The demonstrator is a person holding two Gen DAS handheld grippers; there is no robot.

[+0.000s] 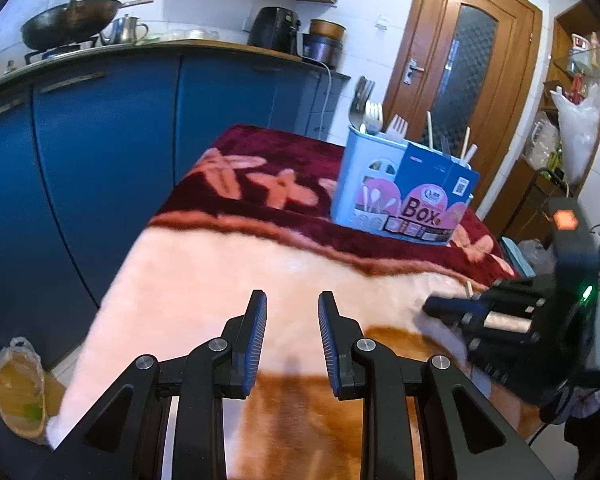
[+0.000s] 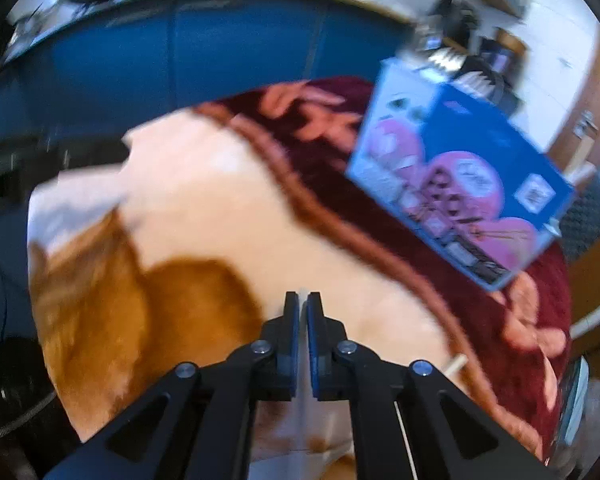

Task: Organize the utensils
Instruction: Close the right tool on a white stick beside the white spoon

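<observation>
A light-blue utensil box point(image 1: 404, 192) with forks and chopsticks standing in it sits on the dark red far part of the blanket point(image 1: 260, 248); it also shows as the box point(image 2: 456, 184) at upper right in the right wrist view. My left gripper point(image 1: 293, 306) hovers over the pale blanket, open, with nothing between its pads. My right gripper point(image 2: 303, 300) is shut on what looks like a thin pale chopstick, whose end point(image 2: 301, 291) pokes just past the tips. That right gripper point(image 1: 440, 309) shows low over the blanket at the right. Another chopstick point(image 2: 458, 362) lies on the blanket to its right.
Blue cabinets point(image 1: 100, 160) run along the left and back, with a wok point(image 1: 72, 20) on the counter above. A wooden door point(image 1: 460, 80) stands behind the box. A plastic bag point(image 1: 20, 392) lies on the floor off the table's left edge. Cluttered shelves point(image 1: 572, 128) stand at the right.
</observation>
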